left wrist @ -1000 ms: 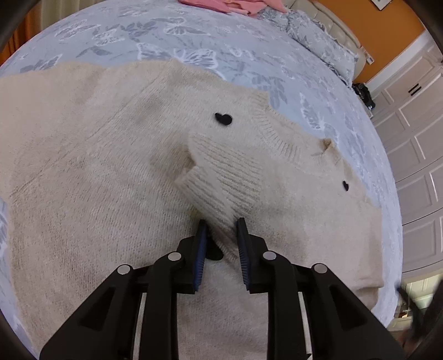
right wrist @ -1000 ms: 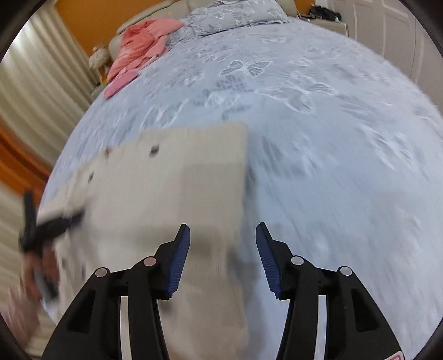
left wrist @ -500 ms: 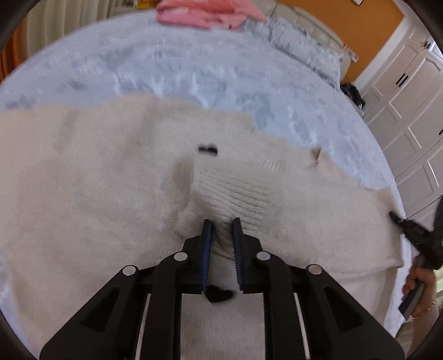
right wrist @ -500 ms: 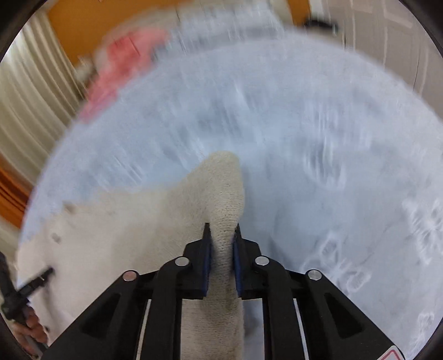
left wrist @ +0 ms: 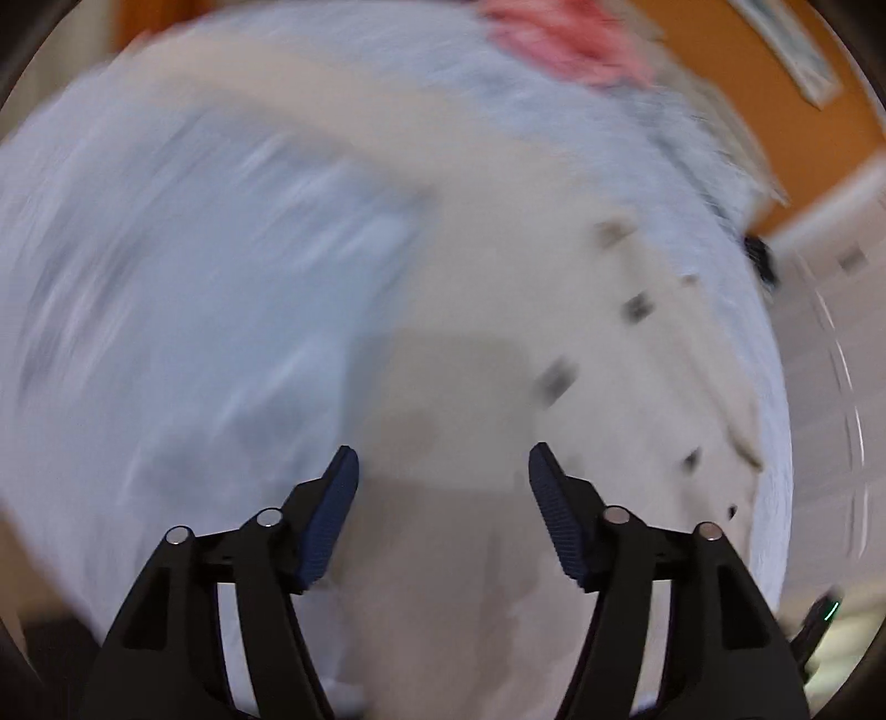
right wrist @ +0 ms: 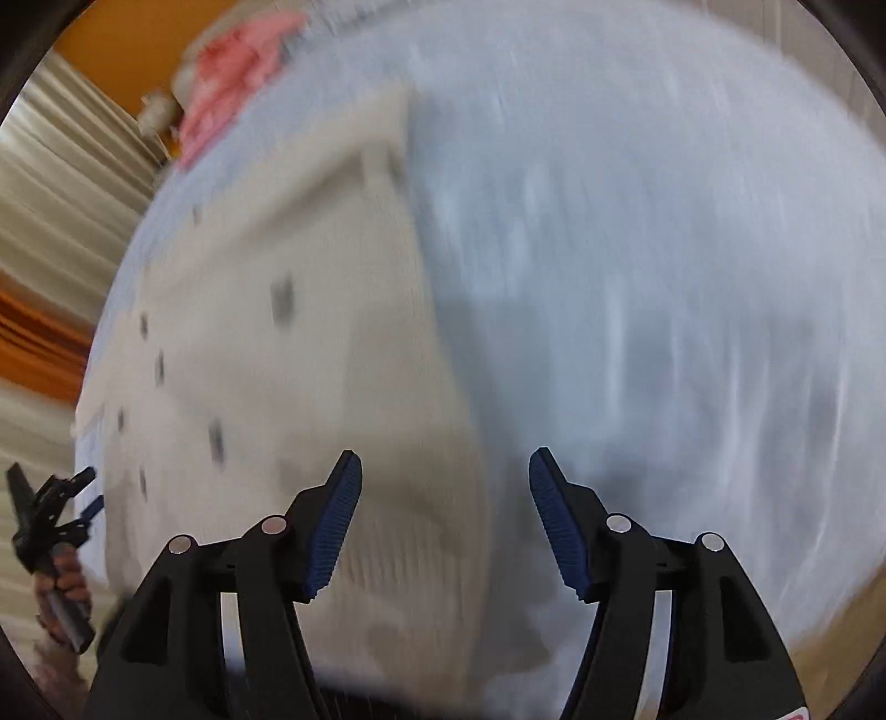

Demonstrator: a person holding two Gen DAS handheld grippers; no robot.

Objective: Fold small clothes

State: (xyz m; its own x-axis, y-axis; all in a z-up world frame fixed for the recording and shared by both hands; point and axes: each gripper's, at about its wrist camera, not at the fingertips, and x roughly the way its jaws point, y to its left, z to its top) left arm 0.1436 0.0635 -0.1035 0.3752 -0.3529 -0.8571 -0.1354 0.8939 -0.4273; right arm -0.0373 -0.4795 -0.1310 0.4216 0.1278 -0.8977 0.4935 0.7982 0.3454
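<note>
A cream knit sweater (left wrist: 498, 288) with small black marks lies folded on the pale blue floral bed cover (left wrist: 166, 288). Both views are blurred by motion. My left gripper (left wrist: 443, 487) is open and empty above the sweater's near edge. In the right wrist view the sweater (right wrist: 288, 376) fills the left half. My right gripper (right wrist: 443, 493) is open and empty over the sweater's right edge, where it meets the bed cover (right wrist: 664, 304). The left gripper (right wrist: 50, 520) also shows at the far left of the right wrist view.
Pink clothes (left wrist: 559, 33) lie at the far end of the bed, also seen in the right wrist view (right wrist: 232, 83). An orange wall (left wrist: 775, 99) and white cupboard doors (left wrist: 830, 360) stand to the right. Pale curtains (right wrist: 55, 183) hang to the left.
Both grippers were shut on sweater cloth half a second ago. Both are open and empty now, and the sweater lies folded narrower. Both cameras are moving fast.
</note>
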